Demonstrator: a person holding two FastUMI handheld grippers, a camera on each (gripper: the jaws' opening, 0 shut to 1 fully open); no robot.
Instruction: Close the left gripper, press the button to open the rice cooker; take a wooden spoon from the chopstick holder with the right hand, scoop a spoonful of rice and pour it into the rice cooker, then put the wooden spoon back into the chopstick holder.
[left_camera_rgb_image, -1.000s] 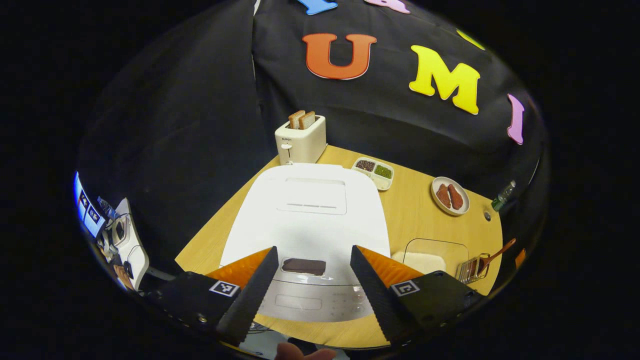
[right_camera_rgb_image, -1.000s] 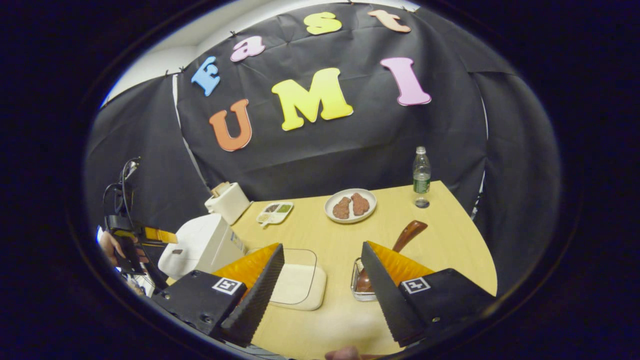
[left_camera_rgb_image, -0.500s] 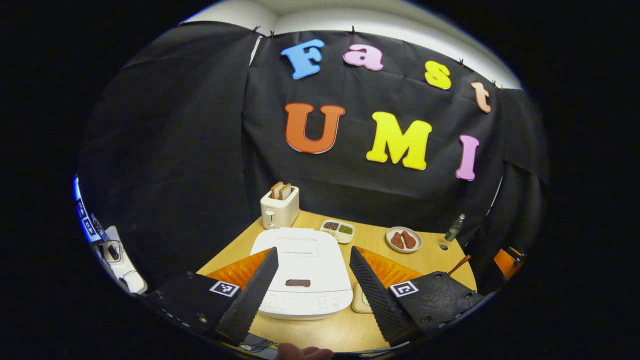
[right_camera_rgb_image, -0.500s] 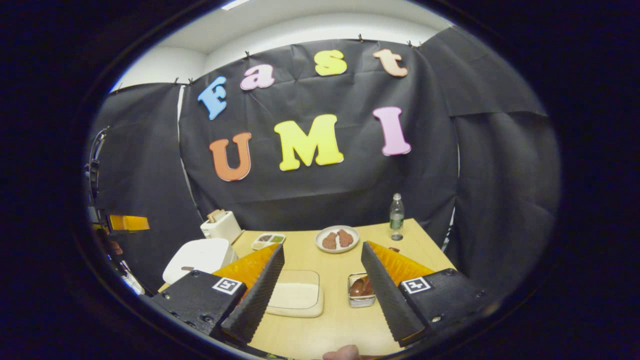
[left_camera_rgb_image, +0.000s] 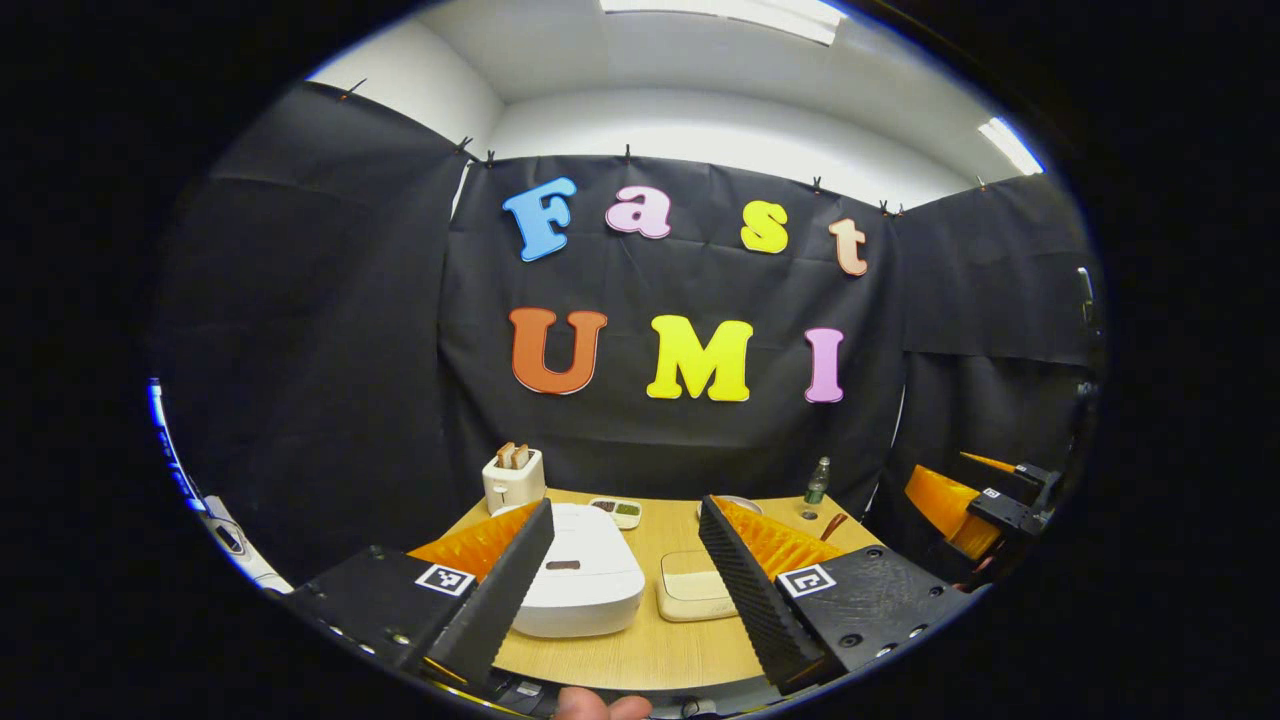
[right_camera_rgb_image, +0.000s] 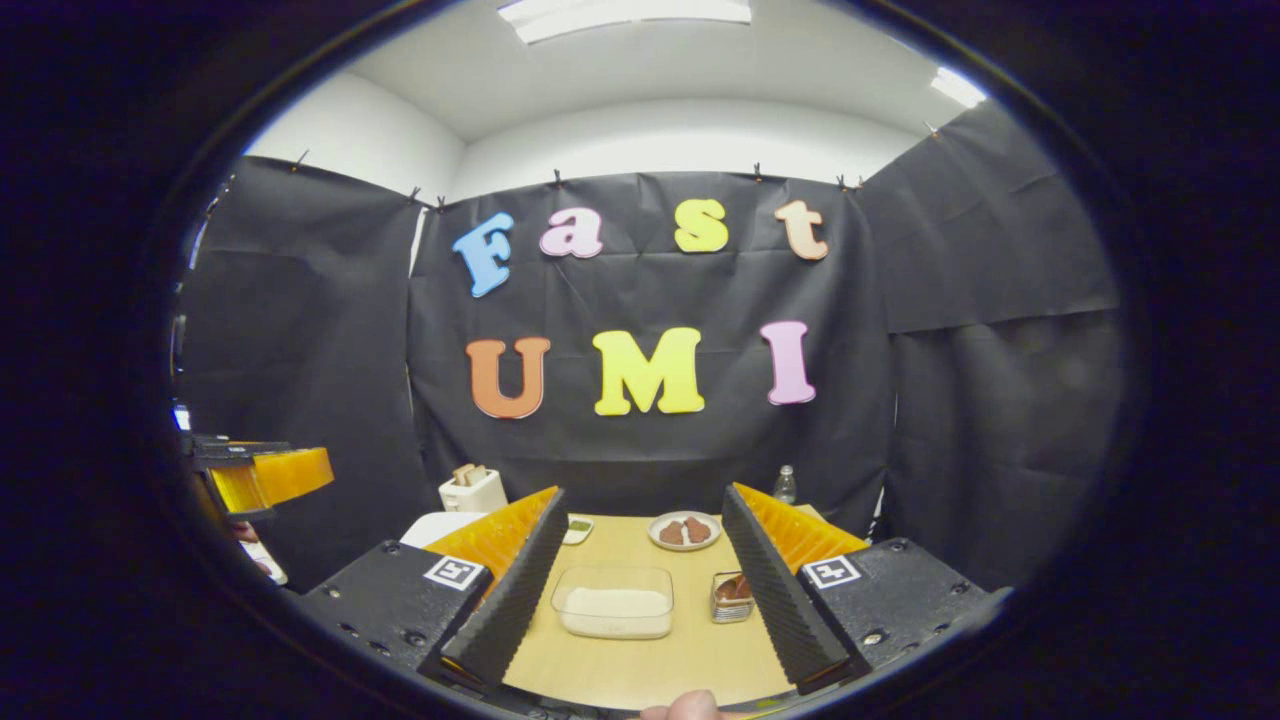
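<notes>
The white rice cooker (left_camera_rgb_image: 585, 590) sits at the table's left with its lid down and a dark button (left_camera_rgb_image: 563, 565) on the front of the lid; its edge (right_camera_rgb_image: 428, 527) peeks past a finger in the right gripper view. My left gripper (left_camera_rgb_image: 625, 505) is open, held back from the table and level with it. My right gripper (right_camera_rgb_image: 644, 492) is also open and empty, likewise back from the table. A clear container of rice (right_camera_rgb_image: 615, 603) lies ahead of it. Beside that stands the wire chopstick holder (right_camera_rgb_image: 732, 598) with the wooden spoon (left_camera_rgb_image: 832, 525) in it.
On the wooden table (right_camera_rgb_image: 640, 670) stand a toaster (left_camera_rgb_image: 513, 478) with bread, a sectioned dish (left_camera_rgb_image: 615, 511), a plate of meat (right_camera_rgb_image: 684, 531) and a water bottle (left_camera_rgb_image: 817, 481). The other gripper appears at each view's edge: right (left_camera_rgb_image: 985, 500), left (right_camera_rgb_image: 265, 478).
Both grippers have pulled back from the table and tilted up, so the cooker, rice container and holder look smaller and farther. Both stay open and empty.
</notes>
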